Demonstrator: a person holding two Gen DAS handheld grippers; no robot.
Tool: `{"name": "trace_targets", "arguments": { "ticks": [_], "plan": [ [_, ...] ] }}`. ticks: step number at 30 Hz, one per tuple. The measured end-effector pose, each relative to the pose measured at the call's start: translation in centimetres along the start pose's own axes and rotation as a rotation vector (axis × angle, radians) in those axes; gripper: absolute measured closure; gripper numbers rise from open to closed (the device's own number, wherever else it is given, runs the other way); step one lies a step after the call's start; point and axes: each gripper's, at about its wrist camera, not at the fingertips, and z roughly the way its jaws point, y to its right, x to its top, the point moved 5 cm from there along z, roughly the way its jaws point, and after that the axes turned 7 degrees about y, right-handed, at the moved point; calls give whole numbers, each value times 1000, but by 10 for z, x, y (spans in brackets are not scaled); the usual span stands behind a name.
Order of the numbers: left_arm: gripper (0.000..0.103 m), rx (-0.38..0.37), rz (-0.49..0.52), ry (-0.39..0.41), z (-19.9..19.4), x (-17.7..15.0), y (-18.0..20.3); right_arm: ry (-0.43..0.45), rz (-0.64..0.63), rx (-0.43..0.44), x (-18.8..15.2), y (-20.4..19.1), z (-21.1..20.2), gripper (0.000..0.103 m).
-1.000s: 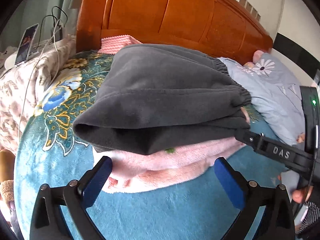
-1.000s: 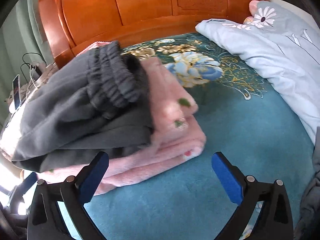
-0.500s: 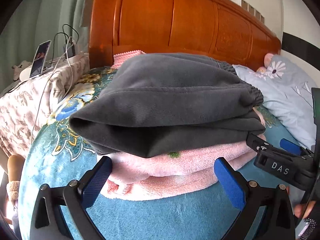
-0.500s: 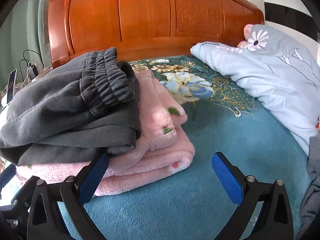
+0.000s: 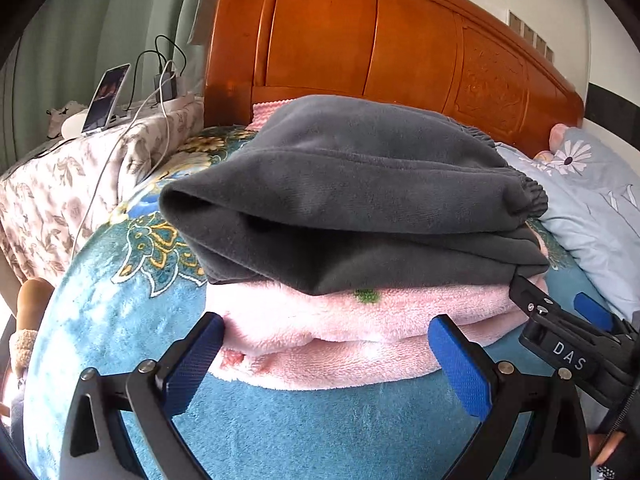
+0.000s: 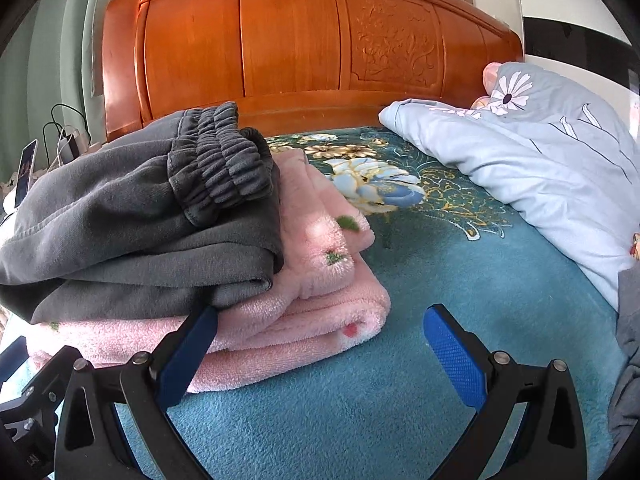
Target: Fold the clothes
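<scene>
So the bed (image 6: pixel 460 280) takes up pretty much everything, covered in a fuzzy teal blanket (image 5: pixel 300 432) with a big gold and blue flower print, and a carved orange wooden headboard (image 6: pixel 288 44) runs along the far edge. A pale blue quilt (image 6: pixel 532 168) with daisy prints is bunched up along the right edge of the bed, well apart from the clothes. Off the left edge there's a nightstand under a floral cloth (image 5: pixel 60 188), with a phone (image 5: pixel 107 98) propped upright on it and charger cables (image 5: pixel 160 72) trailing down over the cloth.

The clothes sit in one stack toward the head-left part of the bed: folded dark grey sweatpants (image 5: pixel 360 192), elastic waistband (image 6: pixel 224 156) facing the right side, lying on top of a folded pink fleece garment (image 6: pixel 304 320) that sticks out past them at the front and right.

The left claw (image 5: pixel 326 360) is spread wide open and empty, low on the blanket, its left blue pad right at the pink fold's front edge. The right claw (image 6: pixel 320 356) is open and empty too, left pad tucked against the stack's corner where grey meets pink, right pad out over bare blanket. In the left wrist view the right claw's black body crowds in at the stack's right end.
</scene>
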Motion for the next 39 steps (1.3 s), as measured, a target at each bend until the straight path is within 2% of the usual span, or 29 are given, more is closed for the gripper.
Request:
{"name": "trace_targets", "arguments": {
  "ticks": [13, 39],
  "plan": [
    [0, 43, -14, -17, 4, -4, -7, 28, -42, -13, -1, -7, -3, 0],
    [0, 54, -8, -17, 3, -6, -6, 21, -51, -27, -4, -8, -2, 0]
  ]
}}
